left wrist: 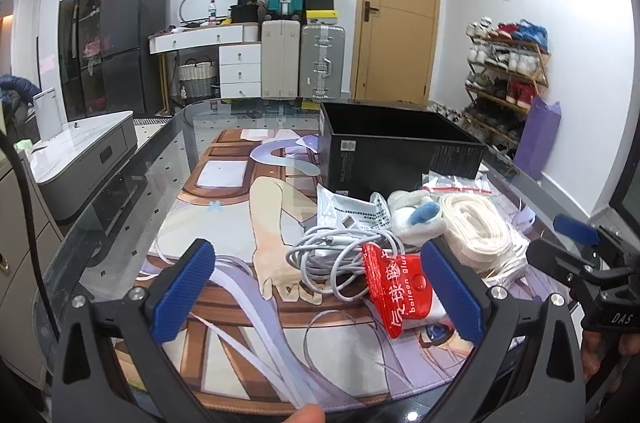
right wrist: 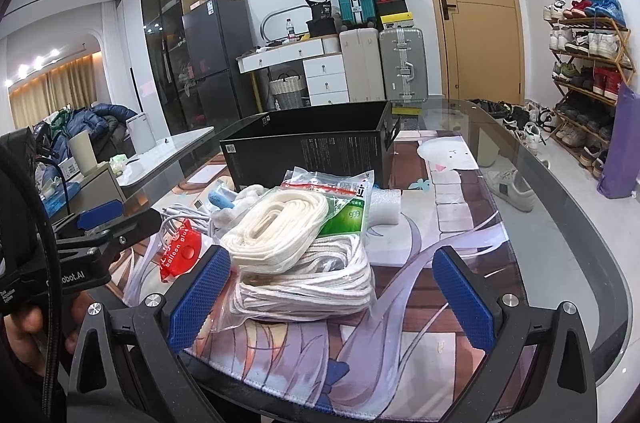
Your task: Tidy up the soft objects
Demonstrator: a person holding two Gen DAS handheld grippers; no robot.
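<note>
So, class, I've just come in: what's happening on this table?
A person holds tongs in each hand over a pile of soft things beside an open black box. The left tongs are open around a red balloon glue packet and a white cable. The right tongs are open around bagged white rope. Nothing is gripped, and no item shows inside the box.

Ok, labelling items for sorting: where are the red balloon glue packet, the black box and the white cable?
red balloon glue packet (left wrist: 394,289), left wrist view, printed front.
black box (right wrist: 320,151), right wrist view, near wall.
white cable (left wrist: 320,255), left wrist view, coiled loops.
</note>
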